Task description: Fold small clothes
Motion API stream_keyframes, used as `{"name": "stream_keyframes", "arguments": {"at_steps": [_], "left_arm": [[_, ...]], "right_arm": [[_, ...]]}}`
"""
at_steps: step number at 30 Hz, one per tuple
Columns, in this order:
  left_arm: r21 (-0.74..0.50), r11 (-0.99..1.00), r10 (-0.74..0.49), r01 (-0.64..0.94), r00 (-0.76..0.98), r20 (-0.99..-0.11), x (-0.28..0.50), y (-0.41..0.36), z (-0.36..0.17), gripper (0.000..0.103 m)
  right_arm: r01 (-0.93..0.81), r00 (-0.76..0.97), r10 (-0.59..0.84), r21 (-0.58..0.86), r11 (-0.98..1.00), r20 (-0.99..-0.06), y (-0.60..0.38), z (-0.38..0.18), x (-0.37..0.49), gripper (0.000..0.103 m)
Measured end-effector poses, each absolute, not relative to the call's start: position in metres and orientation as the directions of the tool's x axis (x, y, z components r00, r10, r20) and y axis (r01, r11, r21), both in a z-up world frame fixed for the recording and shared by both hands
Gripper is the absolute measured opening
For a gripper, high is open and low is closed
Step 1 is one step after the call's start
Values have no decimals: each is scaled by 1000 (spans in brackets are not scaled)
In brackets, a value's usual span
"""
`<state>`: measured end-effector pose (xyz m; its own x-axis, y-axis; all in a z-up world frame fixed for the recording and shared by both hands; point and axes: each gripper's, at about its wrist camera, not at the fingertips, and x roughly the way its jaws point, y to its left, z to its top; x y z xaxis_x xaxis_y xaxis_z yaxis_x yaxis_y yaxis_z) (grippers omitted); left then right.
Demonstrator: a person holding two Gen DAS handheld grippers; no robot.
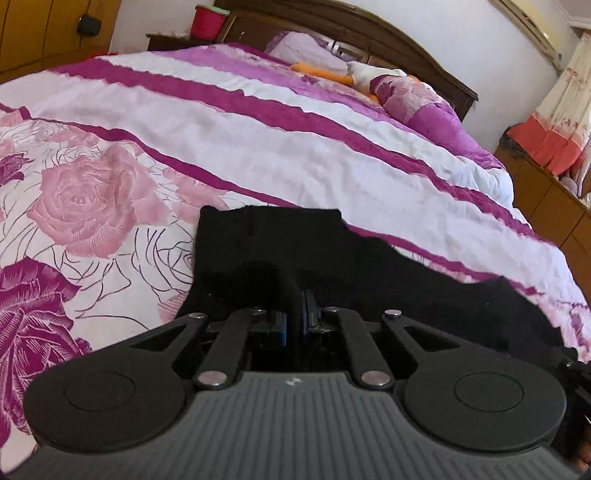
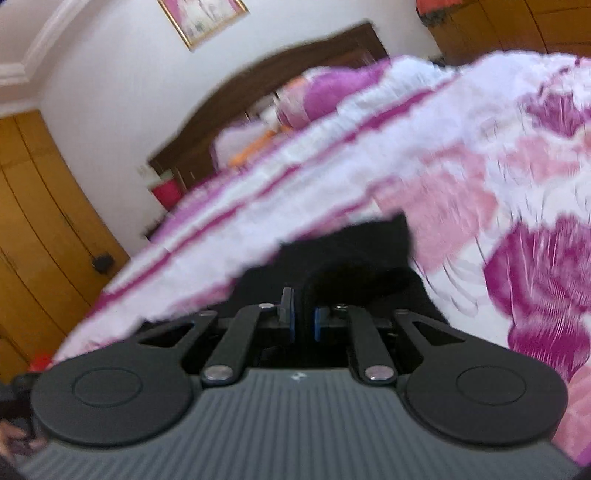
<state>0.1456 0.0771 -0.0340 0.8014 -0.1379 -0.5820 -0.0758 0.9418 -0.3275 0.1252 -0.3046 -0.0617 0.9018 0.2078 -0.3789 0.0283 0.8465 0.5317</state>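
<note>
A small black garment (image 1: 288, 243) lies on the floral bedspread (image 1: 92, 192), spread out to the right in the left wrist view. My left gripper (image 1: 295, 302) is shut on a fold of the black cloth near its close edge. In the right wrist view, which is blurred and tilted, the same black garment (image 2: 354, 251) bunches over my right gripper (image 2: 303, 306), whose jaws stand close together with black cloth between them. The fingertips of both grippers are hidden by the cloth.
The bed has a pink, purple and white striped cover (image 1: 295, 122) with pillows (image 1: 413, 96) by a dark wooden headboard (image 1: 369, 33). A red bin (image 1: 208, 22) stands on a nightstand. Wooden wardrobes (image 2: 37, 229) flank the bed.
</note>
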Motion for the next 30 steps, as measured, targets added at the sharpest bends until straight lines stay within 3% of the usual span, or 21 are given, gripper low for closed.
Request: {"name": "stream_keyframes", "arguments": {"at_steps": [6,11,15,18,29,30], "left_arm": [[-289,957,-150,-32,797,-585,135,75,-24,9],[-349,937,-213,-7,781,-587,109,81,-8,13],[-418,908,-265,-1,772,-578,88,84,-4,40],[-423,906,-266,3,780,-566,79,80,-5,51],[-448,891,-251,-64,754,-607,100,68,-15,52],[-457,887,-262,-58,752,-605,102,68,-15,43]], "right_arm": [[36,900,205,535,844,-384,-305,-67,119,14],[34,889,236,570,821,-393,-309,-55,102,35],[14,885,265,592,806,-382,-313,-50,83,44],[-11,879,290,593,805,-378,-314,-50,76,45],[-61,855,336,568,821,-395,-306,-52,86,45],[-65,853,343,571,818,-394,-306,-52,87,45]]}}
